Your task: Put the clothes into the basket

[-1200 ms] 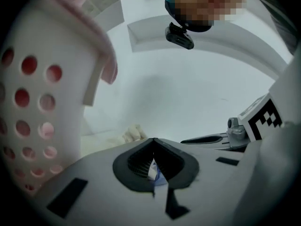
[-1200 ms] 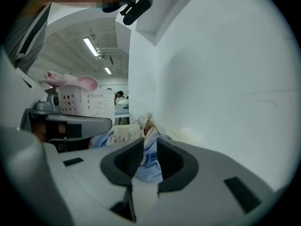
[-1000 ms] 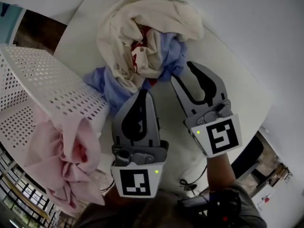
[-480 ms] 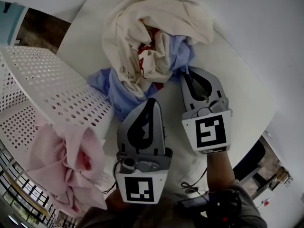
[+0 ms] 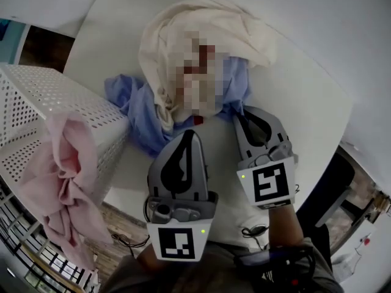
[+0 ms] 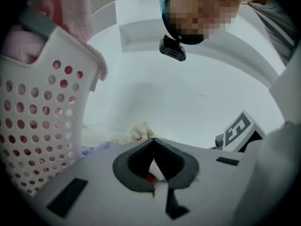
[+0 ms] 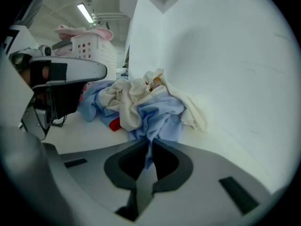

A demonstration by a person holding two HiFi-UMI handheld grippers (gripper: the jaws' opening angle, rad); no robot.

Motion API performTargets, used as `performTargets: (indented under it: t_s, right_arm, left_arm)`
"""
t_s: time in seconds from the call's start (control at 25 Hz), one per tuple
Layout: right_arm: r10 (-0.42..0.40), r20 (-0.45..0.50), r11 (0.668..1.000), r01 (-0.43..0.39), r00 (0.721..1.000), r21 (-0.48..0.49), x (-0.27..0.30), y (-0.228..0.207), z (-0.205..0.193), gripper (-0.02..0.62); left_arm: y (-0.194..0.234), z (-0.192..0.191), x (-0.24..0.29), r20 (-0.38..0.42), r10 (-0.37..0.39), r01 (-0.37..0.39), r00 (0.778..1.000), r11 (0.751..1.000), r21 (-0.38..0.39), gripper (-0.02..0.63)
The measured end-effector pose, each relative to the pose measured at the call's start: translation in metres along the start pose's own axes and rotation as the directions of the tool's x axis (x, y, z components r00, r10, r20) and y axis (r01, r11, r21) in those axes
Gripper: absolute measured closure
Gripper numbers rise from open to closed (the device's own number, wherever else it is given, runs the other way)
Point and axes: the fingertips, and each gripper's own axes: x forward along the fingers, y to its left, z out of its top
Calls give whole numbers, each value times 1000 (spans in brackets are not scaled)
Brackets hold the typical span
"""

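Two tools, lower centre: the right hand-held gripper [image 5: 242, 110] is clamped on a fold of the crumpled light-blue cloth garment [image 5: 139, 110] on the white desk [image 5: 305, 112], presumably to carry it to the white perforated plastic basket [image 5: 67, 112] at left. The left hand-held gripper [image 5: 192, 132] is closed, apparently empty.

The head view looks steeply down from behind the left gripper [image 5: 192, 134] and right gripper [image 5: 242, 112]. Both gripper views sit close behind their jaws. All three share the clothes pile [image 5: 165, 47] ahead.

Pink garment [image 5: 61, 176] draped over the basket [image 5: 67, 112] rim; left gripper [image 5: 192, 133] and right gripper [image 5: 239, 112] at the edge of the cream-and-blue clothes heap [image 5: 183, 35].
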Motion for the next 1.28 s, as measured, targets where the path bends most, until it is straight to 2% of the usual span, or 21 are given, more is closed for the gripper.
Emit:
performTargets:
  t_s: [0.2,0.4,0.48,0.64,0.8,0.96,1.0,1.16,1.28]
  right_arm:
    - [-24,-3,1000,24,1000,-19,-3,-3,1,569]
    - [73,33,991,-69,997,-114,2,-7,13,569]
    - [81,14,988,-78,997,-131,-1,-10,17,569]
    - [57,-25,993,-59,998,-100,-7,-3,1,569]
    - [39,0,997,-39,999,-70,-19,4,-11,569]
    - [28,24,1000,-28,999,-13,-28,4,-11,566]
    - [40,49,999,-42,998,28,-29,3,-8,558]
    - [118,184,974,-150,976,168,-40,-10,21,432]
    - [119,242,981,-152,963,121,-47,-31,60,323]
  left_arm:
    - [8,6,1,63,-4,6,998,1000,-30,597]
    - [18,10,-3,111,145,-141,983,989,-37,597]
    - [26,15,-2,115,170,-164,979,985,-61,597]
    - [33,6,-1,88,139,-133,986,989,-71,597]
    - [19,-4,-3,84,92,-89,992,995,-46,597]
    - [9,-16,-1,49,58,-55,997,997,-60,597]
    - [8,-15,0,50,60,-57,997,997,-57,597]
    - [12,3,12,79,83,-81,993,996,-21,597]
    - [19,21,23,81,98,-97,992,995,-17,597]
